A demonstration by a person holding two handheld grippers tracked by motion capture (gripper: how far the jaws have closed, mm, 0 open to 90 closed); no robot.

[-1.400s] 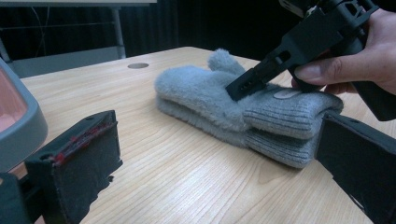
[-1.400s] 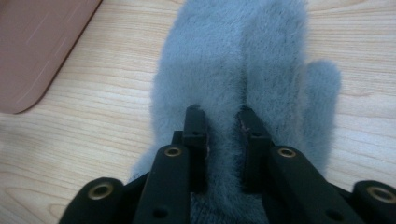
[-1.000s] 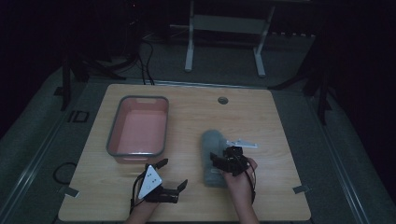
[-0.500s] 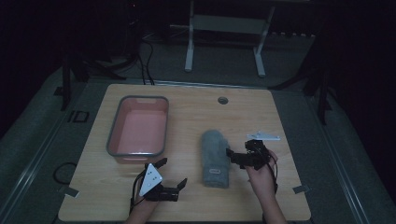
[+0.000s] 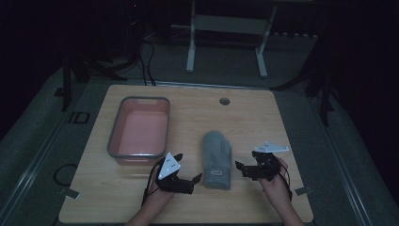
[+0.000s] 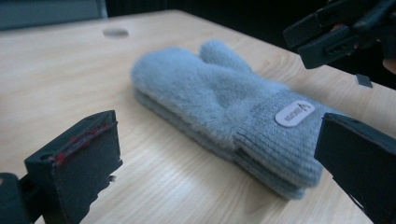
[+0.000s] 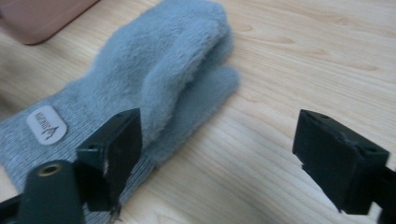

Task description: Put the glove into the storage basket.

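On the table (image 5: 282, 117), grey mittens (image 5: 217, 159) lie stacked at centre — my right gripper (image 5: 248, 169) has pulled off them to three o'clock, jaws spread, empty. My left gripper (image 5: 187, 181) waits released at eight o'clock; regrasp seems next.

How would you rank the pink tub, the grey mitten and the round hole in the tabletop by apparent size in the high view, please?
1. Pink tub
2. Grey mitten
3. Round hole, farther from the camera, yet clearly smallest.

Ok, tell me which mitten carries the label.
The top mitten of the stack: the white label sits on its ribbed cuff. The bottom mitten lies under it, with just its edge showing and no label visible.
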